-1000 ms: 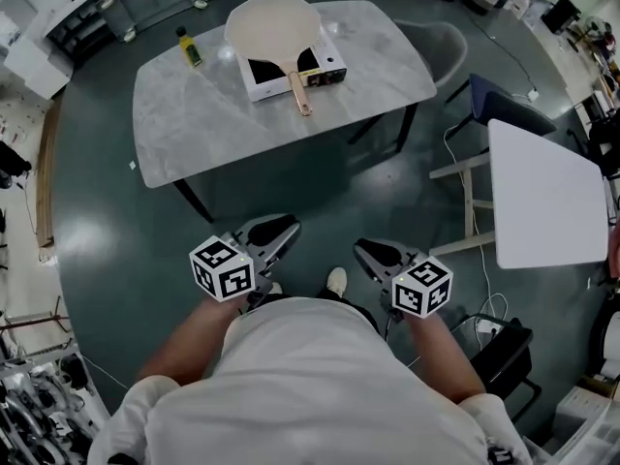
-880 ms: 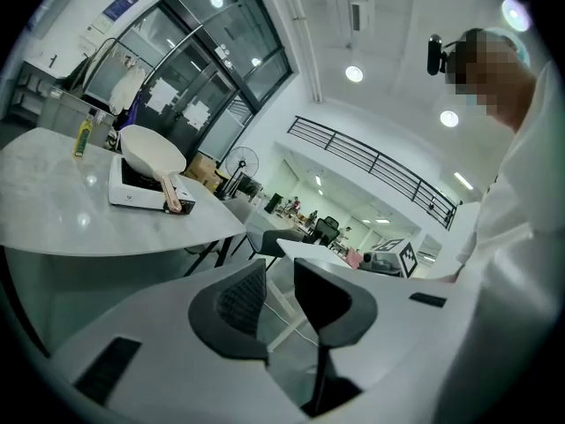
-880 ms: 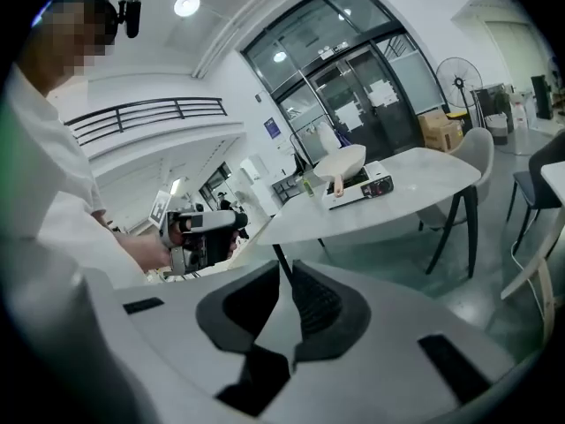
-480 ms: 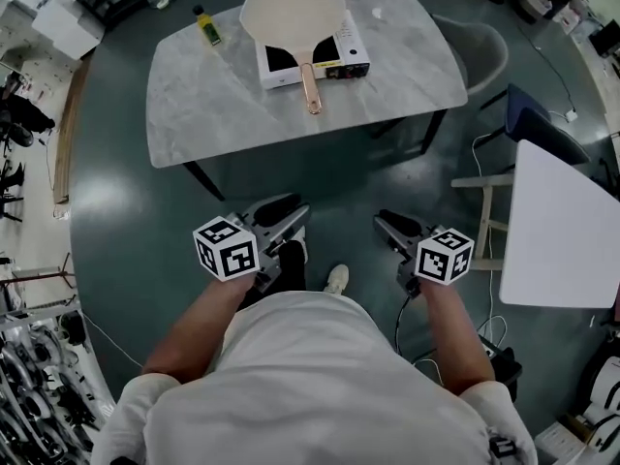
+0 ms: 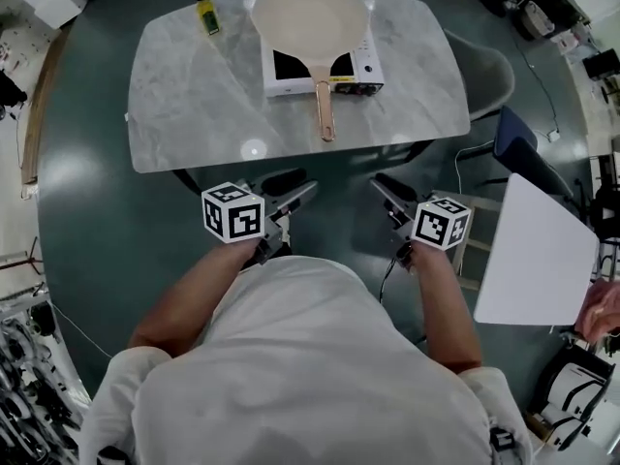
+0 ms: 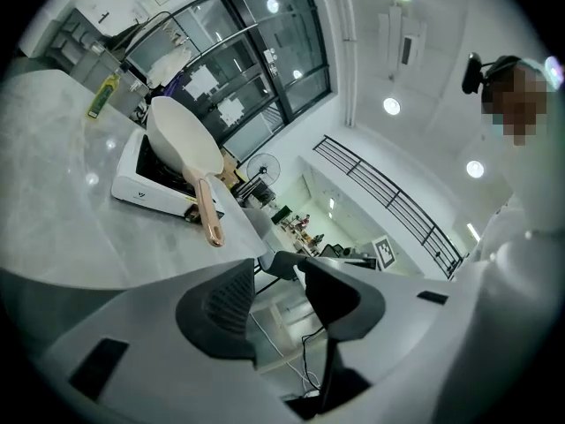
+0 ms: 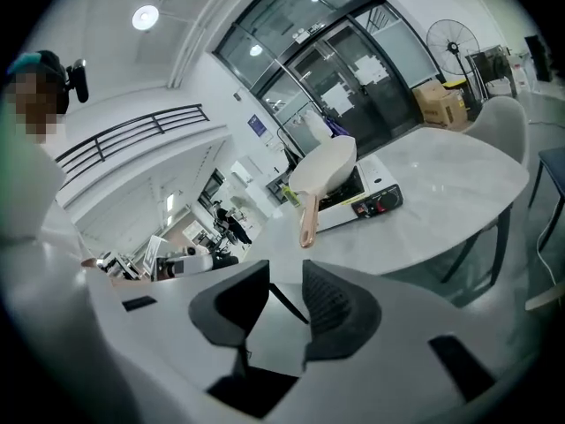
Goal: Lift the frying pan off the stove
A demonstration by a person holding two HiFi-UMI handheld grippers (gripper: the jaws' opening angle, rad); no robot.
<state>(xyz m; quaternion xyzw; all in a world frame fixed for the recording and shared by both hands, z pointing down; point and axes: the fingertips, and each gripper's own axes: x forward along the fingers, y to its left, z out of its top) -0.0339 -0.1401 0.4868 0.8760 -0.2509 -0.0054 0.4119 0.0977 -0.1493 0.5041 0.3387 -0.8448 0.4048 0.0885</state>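
A cream frying pan [image 5: 310, 13] sits on a white portable stove [image 5: 363, 66] at the far side of the marble table [image 5: 194, 95], its copper-coloured handle [image 5: 324, 114] pointing toward me. My left gripper [image 5: 294, 187] and right gripper [image 5: 386, 188] hover over the floor just short of the table's near edge, well away from the pan. Both sets of jaws are opening and hold nothing. The left gripper [image 6: 278, 268] views the pan [image 6: 181, 144] and stove [image 6: 141, 188] from the left. From the right gripper [image 7: 284, 281], the pan [image 7: 322, 170] shows ahead.
A small yellow-green bottle [image 5: 205, 13] stands on the table left of the stove. A grey chair [image 5: 484, 61] and a blue chair [image 5: 528, 148] sit at the table's right. A white table [image 5: 538, 250] is at the right, with a person's hand [image 5: 601, 308] beyond it.
The table with the pan has come nearer as I stepped forward. Both grippers have moved up to just short of the table's near edge.
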